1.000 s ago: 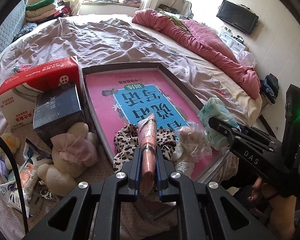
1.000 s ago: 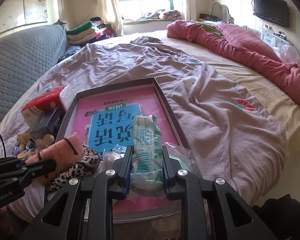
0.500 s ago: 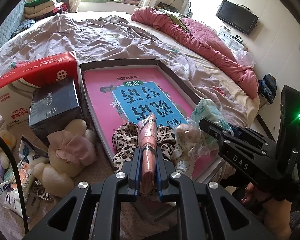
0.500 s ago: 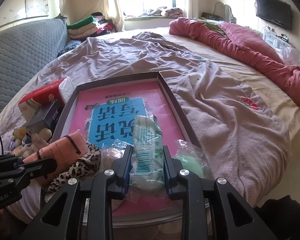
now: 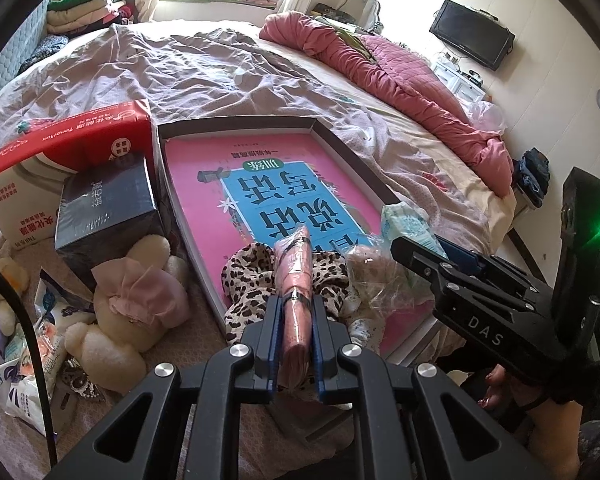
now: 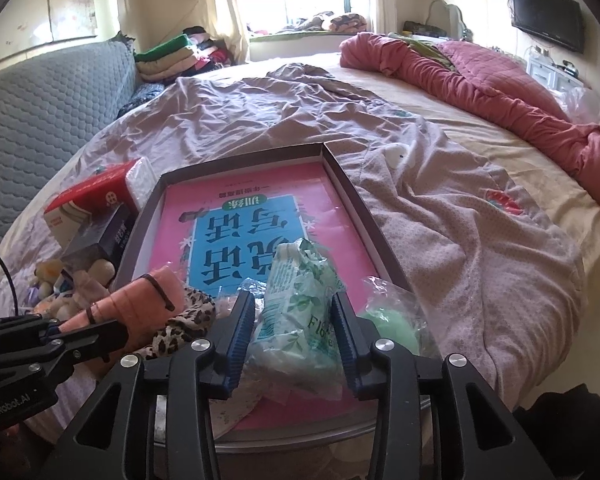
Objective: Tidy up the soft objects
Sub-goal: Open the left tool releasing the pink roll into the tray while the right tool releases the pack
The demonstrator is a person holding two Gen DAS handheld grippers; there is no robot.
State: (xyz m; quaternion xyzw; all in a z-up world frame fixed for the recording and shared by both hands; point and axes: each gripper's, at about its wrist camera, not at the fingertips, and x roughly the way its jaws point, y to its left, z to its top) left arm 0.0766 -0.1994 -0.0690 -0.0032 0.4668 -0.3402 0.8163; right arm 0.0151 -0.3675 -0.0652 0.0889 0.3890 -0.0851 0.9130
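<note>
- On a wide bed draped in a mauve sheet, a shallow dark-rimmed cardboard tray (image 5: 342,151) with a pink-and-blue printed sheet on its floor serves as the collection point for soft goods.
- At the tray's near end, the left gripper (image 5: 295,332) is clamped on a salmon-pink rolled cloth bound with dark elastic bands (image 5: 294,276), held just above a leopard-print fabric piece (image 5: 244,276) already lying inside.
- Over the tray's near right corner, the right gripper (image 6: 294,336) has its jaws spread wider than the green-and-white soft tissue packet (image 6: 296,300) between them; whether the blue pads (image 6: 240,332) touch the packet cannot be told.
- Beside that packet, a pale green item in clear plastic wrap (image 6: 392,324) rests against the tray's right wall.
- Left of the tray, outside it, a cream plush bear with a pink bow (image 5: 128,304), a red-and-white carton (image 5: 56,160), a dark blue box (image 5: 104,208) and loose snack packets (image 5: 24,368) remain on the sheet.
- Judged from this, the sorting looks partly done: several soft pieces are in the tray, while the roll is not yet released and the plush toys are still to be gathered.
</note>
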